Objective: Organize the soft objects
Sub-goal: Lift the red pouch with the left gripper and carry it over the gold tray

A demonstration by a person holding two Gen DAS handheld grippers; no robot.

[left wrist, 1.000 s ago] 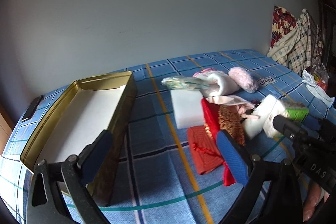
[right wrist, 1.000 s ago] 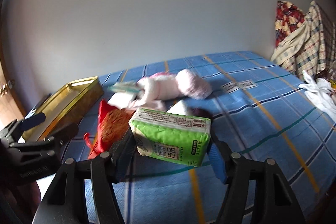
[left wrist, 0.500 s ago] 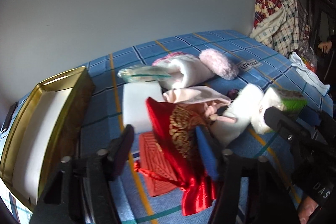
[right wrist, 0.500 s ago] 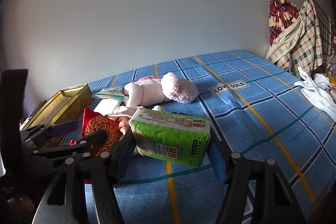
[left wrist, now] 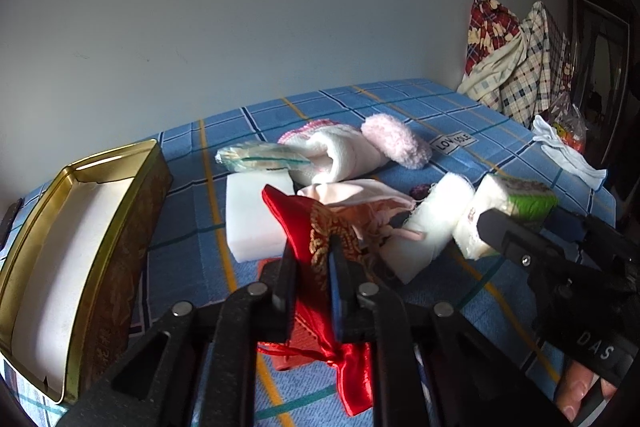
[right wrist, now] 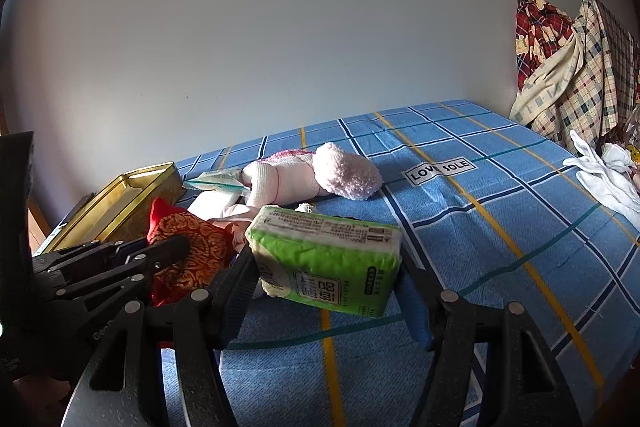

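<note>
Left gripper clamped on red pouch; right gripper clamped on tissue pack; tin at nine o'clock holds nothing yet.

You are in a home bedroom: a bed with a blue plaid sheet crossed by yellow and teal lines stands against a plain white wall. Chequered and red patterned cloths are heaped at the bed's far corner, with white garments lying near them.
</note>
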